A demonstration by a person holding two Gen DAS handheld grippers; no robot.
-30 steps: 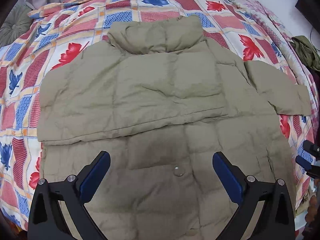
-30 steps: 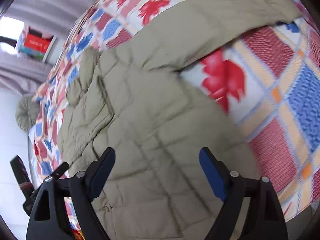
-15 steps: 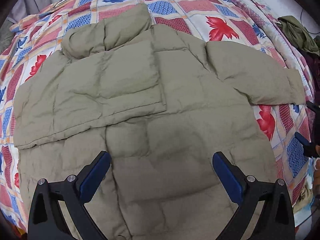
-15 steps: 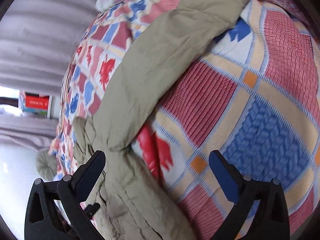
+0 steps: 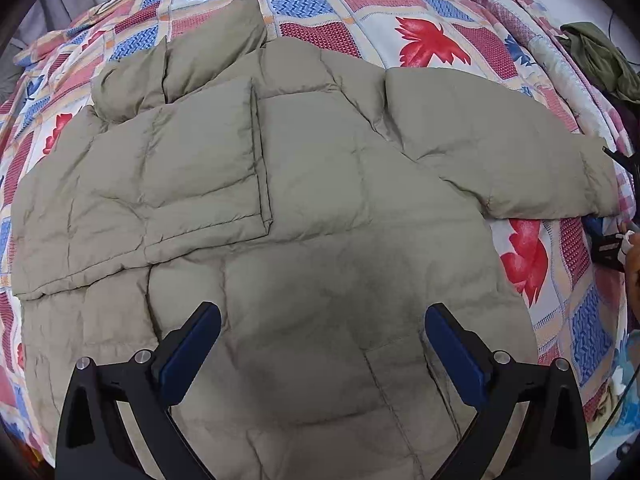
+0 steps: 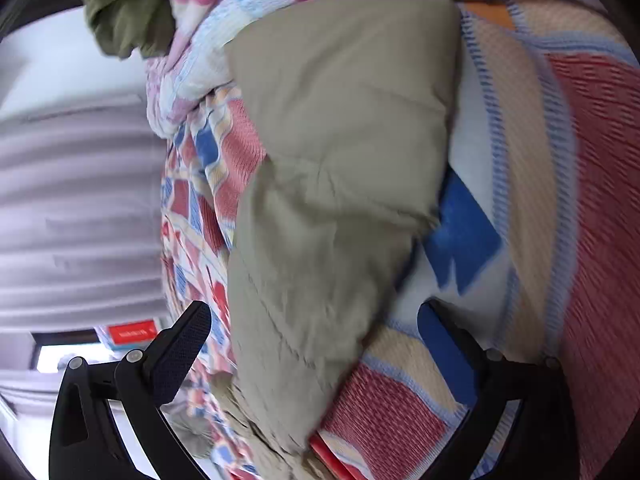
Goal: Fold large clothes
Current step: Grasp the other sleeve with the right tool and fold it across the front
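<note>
Two tongs are shown, both released and grasping nothing. The left tongs (image 5: pixel 320 354) hover with fingers wide apart over the lower body of the khaki padded jacket (image 5: pixel 304 248), which lies spread flat on the bed (image 5: pixel 432 12). Ahead and to the left of these tongs, one sleeve (image 5: pixel 168 176) lies folded across the jacket's chest; ahead and to the right, the other sleeve (image 5: pixel 492 148) stretches out sideways onto the quilt.

The right tongs (image 6: pixel 316 346) face that outstretched sleeve (image 6: pixel 340 160) from near its cuff end, the fabric running between and beyond the spread fingers; whether either finger touches the cloth cannot be told, since the view is blurred.

Probable risks: the padded, slick-looking sleeve may slip from a shallow pinch, or the tongs may catch the quilt beneath along with the cuff. Dragging the sleeve across could pull the jacket askew and disturb the sleeve that lies folded. The puffy filling may also spring the fold open.

Containers: none is visible. A crumpled olive garment (image 5: pixel 600 60) lies at the far right edge of the bed, well apart from the jacket.
</note>
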